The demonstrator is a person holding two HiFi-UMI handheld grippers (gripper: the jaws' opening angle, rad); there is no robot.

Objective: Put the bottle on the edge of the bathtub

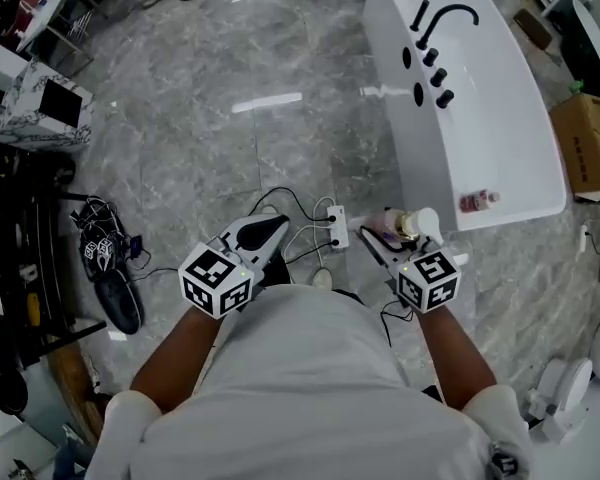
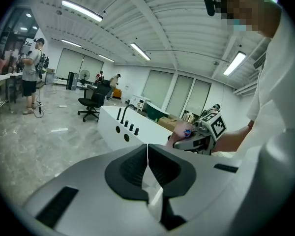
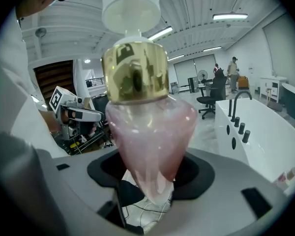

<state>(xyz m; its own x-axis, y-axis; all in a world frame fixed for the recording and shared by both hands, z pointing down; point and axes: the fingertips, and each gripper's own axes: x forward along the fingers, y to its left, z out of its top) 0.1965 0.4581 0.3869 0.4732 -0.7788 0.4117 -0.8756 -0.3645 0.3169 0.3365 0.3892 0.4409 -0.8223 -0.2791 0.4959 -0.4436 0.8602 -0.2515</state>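
A: Where's the bathtub [image 1: 510,148]?
B: On the floor at one o'clock, stretching away toward twelve, with its faucet [image 1: 448,16] at the far end.
A: Anything inside?
B: A small bottle [image 1: 477,201] lies at the near end.
A: And closer in?
B: The bottle [image 3: 147,127] sits between the right gripper's [image 1: 405,230] jaws, just off the tub's near corner. A power strip [image 1: 337,226] lies at its nine o'clock, and a cardboard box [image 1: 588,148] at the tub's three.

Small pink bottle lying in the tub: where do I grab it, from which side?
Take the small pink bottle across the middle of its body, coming straight down. It lies on its side on the tub floor, cap end to the right, close to the near wall, so a sideways approach looks blocked.
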